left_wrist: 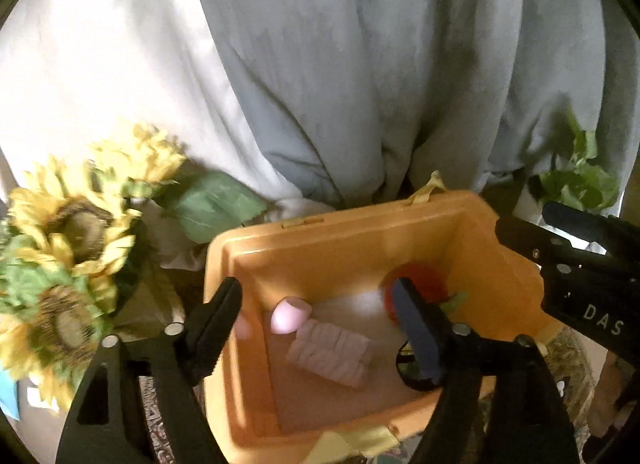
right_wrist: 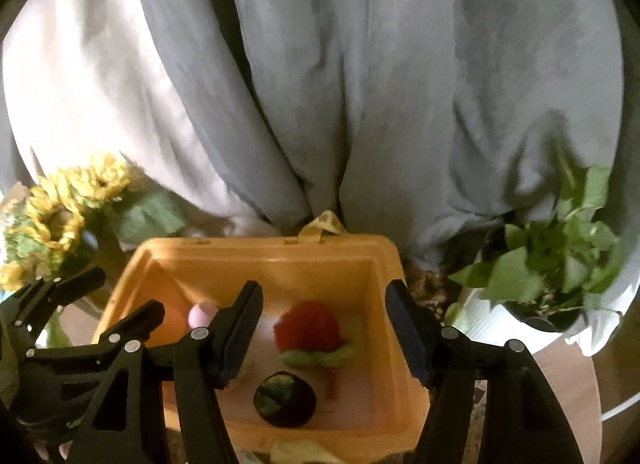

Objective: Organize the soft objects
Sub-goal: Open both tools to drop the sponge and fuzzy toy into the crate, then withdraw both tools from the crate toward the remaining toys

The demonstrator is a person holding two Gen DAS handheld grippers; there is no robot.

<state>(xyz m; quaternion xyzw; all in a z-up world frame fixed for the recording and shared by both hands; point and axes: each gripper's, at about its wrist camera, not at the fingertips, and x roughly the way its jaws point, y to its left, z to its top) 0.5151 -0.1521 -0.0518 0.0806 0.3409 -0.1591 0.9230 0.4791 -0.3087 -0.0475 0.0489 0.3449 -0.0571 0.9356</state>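
An orange plastic bin (left_wrist: 344, 240) (right_wrist: 280, 260) stands before me. Inside lie a pink egg-shaped sponge (left_wrist: 290, 314) (right_wrist: 202, 314), a folded pale pink cloth (left_wrist: 332, 354), a red fuzzy flower with green leaves (right_wrist: 308, 328) (left_wrist: 424, 276) and a dark round ball (right_wrist: 285, 398) (left_wrist: 412, 372). My left gripper (left_wrist: 320, 328) is open and empty over the bin, its left finger outside the bin's left wall. My right gripper (right_wrist: 324, 336) is open and empty above the bin; it also shows in the left wrist view (left_wrist: 580, 264). The left gripper also shows in the right wrist view (right_wrist: 80, 324).
Artificial sunflowers (left_wrist: 68, 248) (right_wrist: 56, 216) stand left of the bin. A green potted plant in a white pot (right_wrist: 552, 264) (left_wrist: 576, 180) stands to the right. A grey and white curtain (left_wrist: 320, 64) (right_wrist: 320, 84) hangs behind. Yellow ribbon handles (right_wrist: 324, 224) sit on the bin's rims.
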